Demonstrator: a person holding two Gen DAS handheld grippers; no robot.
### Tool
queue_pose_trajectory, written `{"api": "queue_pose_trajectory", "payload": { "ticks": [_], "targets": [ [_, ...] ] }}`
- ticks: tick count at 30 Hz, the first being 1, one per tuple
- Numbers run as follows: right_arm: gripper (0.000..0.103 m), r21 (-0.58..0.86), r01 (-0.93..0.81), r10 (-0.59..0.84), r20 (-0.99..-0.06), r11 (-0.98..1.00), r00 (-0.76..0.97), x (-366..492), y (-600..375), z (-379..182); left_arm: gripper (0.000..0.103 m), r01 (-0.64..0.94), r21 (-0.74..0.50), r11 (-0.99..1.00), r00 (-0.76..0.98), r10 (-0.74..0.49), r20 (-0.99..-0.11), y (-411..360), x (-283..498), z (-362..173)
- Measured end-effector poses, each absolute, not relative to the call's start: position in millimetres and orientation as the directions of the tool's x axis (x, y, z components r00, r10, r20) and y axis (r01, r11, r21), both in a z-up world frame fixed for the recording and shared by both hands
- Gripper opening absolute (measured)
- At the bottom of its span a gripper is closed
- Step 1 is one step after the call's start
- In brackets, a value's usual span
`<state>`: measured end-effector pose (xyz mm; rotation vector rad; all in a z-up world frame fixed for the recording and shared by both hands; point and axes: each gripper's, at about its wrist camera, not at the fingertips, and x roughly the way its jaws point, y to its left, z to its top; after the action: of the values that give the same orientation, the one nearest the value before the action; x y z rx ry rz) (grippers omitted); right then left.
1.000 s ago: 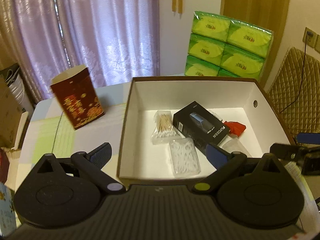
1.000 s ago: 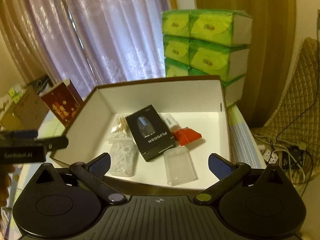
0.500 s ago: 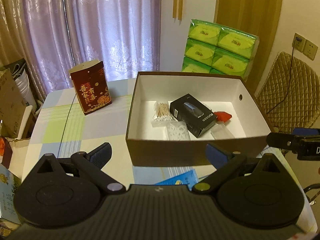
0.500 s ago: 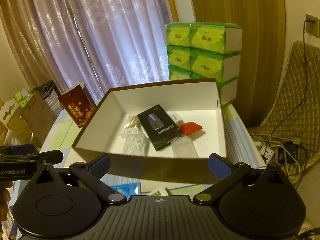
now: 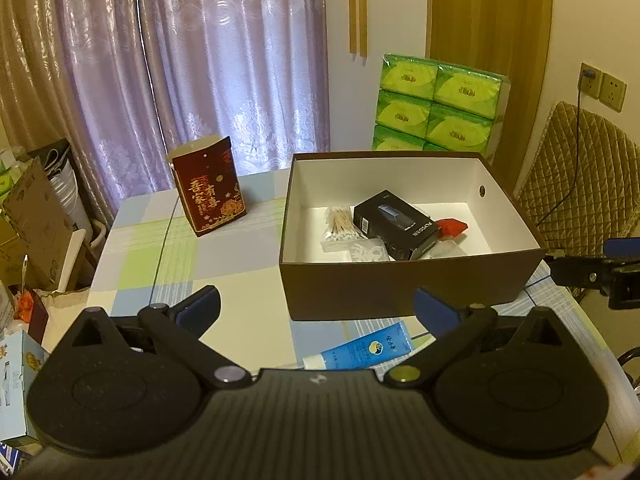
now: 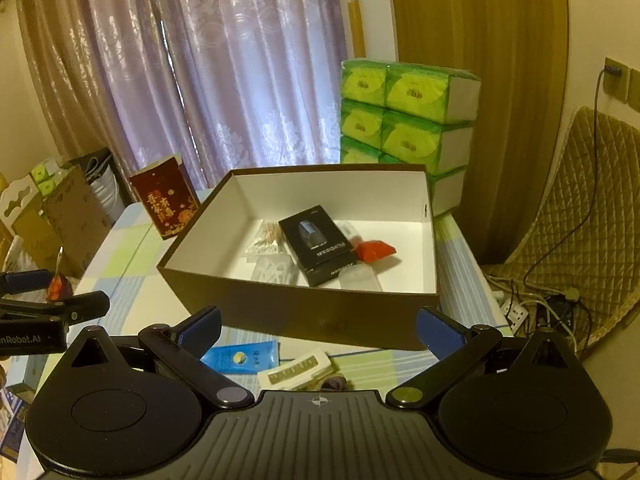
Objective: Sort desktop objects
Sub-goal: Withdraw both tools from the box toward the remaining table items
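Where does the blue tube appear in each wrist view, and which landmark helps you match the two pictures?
Left wrist: blue tube lies low, right of centre, before the brown box.
Right wrist: blue tube lies low, left of centre, before the same box.
Shared landmark: green tissue packs behind the box.

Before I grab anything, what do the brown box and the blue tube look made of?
Brown box: looks like stiff cardboard, matte brown outside, plain white inside, with thin straight walls. Blue tube: probably soft plastic, slightly glossy and printed, with a flattened end; it is partly hidden, so I can't be sure.
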<state>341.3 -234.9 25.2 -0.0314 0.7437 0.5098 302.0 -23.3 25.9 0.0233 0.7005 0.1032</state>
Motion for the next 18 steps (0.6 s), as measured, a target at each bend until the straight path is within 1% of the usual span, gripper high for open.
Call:
{"api": "queue_pose_trajectory", "payload": {
  "ticks": [5, 18],
  "targets": [
    [0.101, 0.137, -0.469, 0.434, -0.656, 0.873, 0.618, 332.7, -233.3, 25.4, 0.102, -0.091, 0.056, 0.994, 0.762, 0.106, -0.639, -22.1, 293.1, 27.4],
    [0.101, 0.114, -0.495, 0.431, -0.681, 0.861, 0.592, 323.4, -228.2, 17.6, 0.102, -0.104, 0.057, 0.993, 0.734, 0.116, -0.669, -18.4, 281.2, 17.7]
  ]
}}
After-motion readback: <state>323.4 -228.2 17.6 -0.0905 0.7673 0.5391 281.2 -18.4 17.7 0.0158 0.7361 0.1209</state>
